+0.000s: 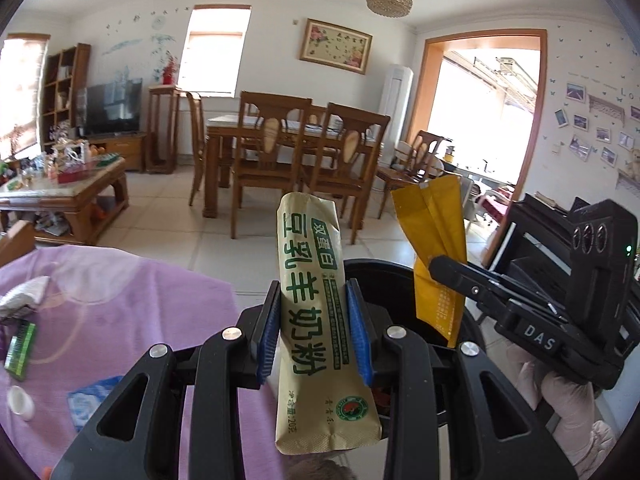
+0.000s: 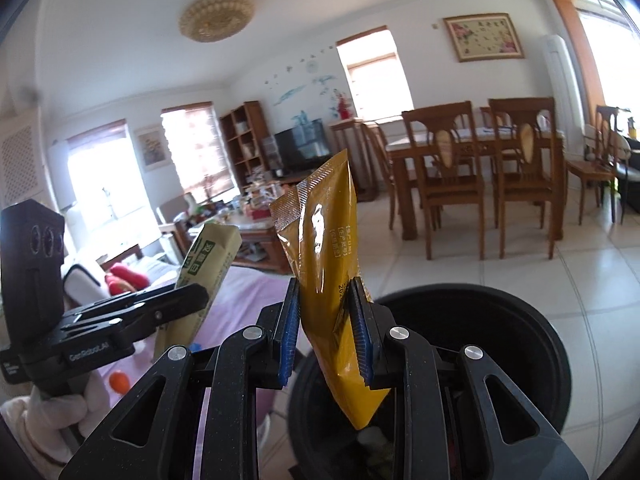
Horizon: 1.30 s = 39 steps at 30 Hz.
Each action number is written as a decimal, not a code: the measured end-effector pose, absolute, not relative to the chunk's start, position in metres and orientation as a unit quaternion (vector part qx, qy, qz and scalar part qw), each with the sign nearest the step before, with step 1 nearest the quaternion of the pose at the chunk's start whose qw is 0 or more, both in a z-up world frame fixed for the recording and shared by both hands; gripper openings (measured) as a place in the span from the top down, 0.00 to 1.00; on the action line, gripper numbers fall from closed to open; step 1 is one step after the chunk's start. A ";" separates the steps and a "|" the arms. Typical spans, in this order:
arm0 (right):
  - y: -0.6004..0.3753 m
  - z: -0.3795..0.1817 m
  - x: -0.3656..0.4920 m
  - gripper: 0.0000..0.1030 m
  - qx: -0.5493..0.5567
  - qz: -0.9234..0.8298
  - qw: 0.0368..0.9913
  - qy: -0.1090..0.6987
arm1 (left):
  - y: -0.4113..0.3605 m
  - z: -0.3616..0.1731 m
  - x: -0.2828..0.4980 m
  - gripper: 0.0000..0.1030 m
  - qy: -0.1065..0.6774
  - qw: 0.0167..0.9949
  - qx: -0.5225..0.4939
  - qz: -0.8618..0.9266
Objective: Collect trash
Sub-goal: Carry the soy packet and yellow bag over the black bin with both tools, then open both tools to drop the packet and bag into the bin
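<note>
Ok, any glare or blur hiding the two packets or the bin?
Left wrist: beige packet sharp, print readable; doorway blown out. Right wrist: glare streak on the yellow packet, windows overexposed, black bin interior dark; fisheye bends edges.

Bright daylight, blown-out windows (image 2: 100,184), sharp focus, fisheye-curved dark corners

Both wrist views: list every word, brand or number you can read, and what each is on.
"豆乳羊奶粉": beige sachet, in the left hand-held gripper.
"双蛋白": green box on that sachet.
"净含量:20克": its lower end.
"DAS": right hand-held gripper body.
"GenRobot.AI": left hand-held gripper body, right wrist view.
Yellow sachet: print too small to read.
</note>
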State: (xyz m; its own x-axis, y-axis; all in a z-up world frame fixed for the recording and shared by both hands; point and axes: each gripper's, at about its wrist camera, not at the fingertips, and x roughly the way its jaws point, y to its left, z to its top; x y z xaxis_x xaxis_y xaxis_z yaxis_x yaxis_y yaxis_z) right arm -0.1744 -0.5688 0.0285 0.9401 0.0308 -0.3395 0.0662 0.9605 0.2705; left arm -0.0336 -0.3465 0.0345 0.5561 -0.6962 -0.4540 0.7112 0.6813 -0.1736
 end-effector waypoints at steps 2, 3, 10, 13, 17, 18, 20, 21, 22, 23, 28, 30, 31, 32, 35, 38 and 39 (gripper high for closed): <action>-0.580 0.020 -0.178 0.76 0.149 -0.020 0.972 0.180 | -0.355 0.030 -0.032 0.69 0.256 0.877 0.014 -0.407; -0.584 0.015 -0.178 0.76 0.153 -0.025 0.971 0.182 | -0.362 0.027 -0.032 0.69 0.261 0.871 0.013 -0.416; -0.613 -0.019 -0.181 0.76 0.184 -0.059 0.958 0.210 | -0.401 -0.002 -0.021 0.69 0.313 0.832 0.006 -0.458; -0.616 -0.031 -0.176 0.76 0.197 -0.069 0.953 0.219 | -0.413 -0.015 -0.014 0.69 0.337 0.820 0.004 -0.463; -0.618 -0.042 -0.176 0.76 0.204 -0.076 0.949 0.227 | -0.422 -0.023 -0.012 0.69 0.347 0.816 0.012 -0.463; -0.620 -0.046 -0.176 0.76 0.205 -0.077 0.949 0.229 | -0.423 -0.026 -0.013 0.69 0.349 0.815 0.014 -0.462; -0.622 -0.051 -0.175 0.76 0.208 -0.079 0.947 0.232 | -0.424 -0.028 -0.013 0.69 0.351 0.814 0.016 -0.462; -0.624 -0.055 -0.175 0.76 0.210 -0.080 0.946 0.234 | -0.425 -0.029 -0.013 0.68 0.353 0.814 0.017 -0.462; -0.621 -0.054 -0.174 0.76 0.211 -0.081 0.945 0.236 | -0.427 -0.028 -0.014 0.67 0.354 0.813 0.019 -0.461; -0.622 -0.056 -0.174 0.76 0.212 -0.082 0.944 0.238 | -0.427 -0.028 -0.013 0.67 0.354 0.813 0.021 -0.461; -0.621 -0.057 -0.168 0.75 0.214 -0.087 0.941 0.246 | -0.430 -0.029 -0.016 0.62 0.365 0.815 0.028 -0.449; -0.620 -0.059 -0.167 0.73 0.213 -0.090 0.940 0.251 | -0.429 -0.028 -0.016 0.58 0.366 0.815 0.026 -0.449; -0.621 -0.060 -0.165 0.70 0.214 -0.091 0.939 0.254 | -0.431 -0.027 -0.016 0.53 0.366 0.815 0.026 -0.449; -0.623 -0.060 -0.165 0.61 0.215 -0.093 0.938 0.256 | -0.431 -0.026 -0.016 0.49 0.365 0.815 0.025 -0.449; -0.621 -0.061 -0.165 0.50 0.217 -0.099 0.937 0.254 | -0.428 -0.022 -0.021 0.36 0.353 0.821 0.022 -0.448; -0.618 -0.061 -0.167 0.36 0.218 -0.104 0.936 0.256 | -0.422 -0.017 -0.024 0.36 0.350 0.822 0.019 -0.450; -0.618 -0.061 -0.168 0.35 0.218 -0.104 0.936 0.255 | -0.419 -0.015 -0.025 0.36 0.348 0.822 0.016 -0.451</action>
State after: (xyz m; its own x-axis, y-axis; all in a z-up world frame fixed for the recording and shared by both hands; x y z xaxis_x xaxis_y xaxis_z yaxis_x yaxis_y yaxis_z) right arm -0.1678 -0.6185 -0.0609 0.8485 -0.0829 -0.5226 0.3057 0.8830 0.3562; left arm -0.0250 -0.4190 -0.0146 0.3511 -0.7295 -0.5869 0.7522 0.5931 -0.2871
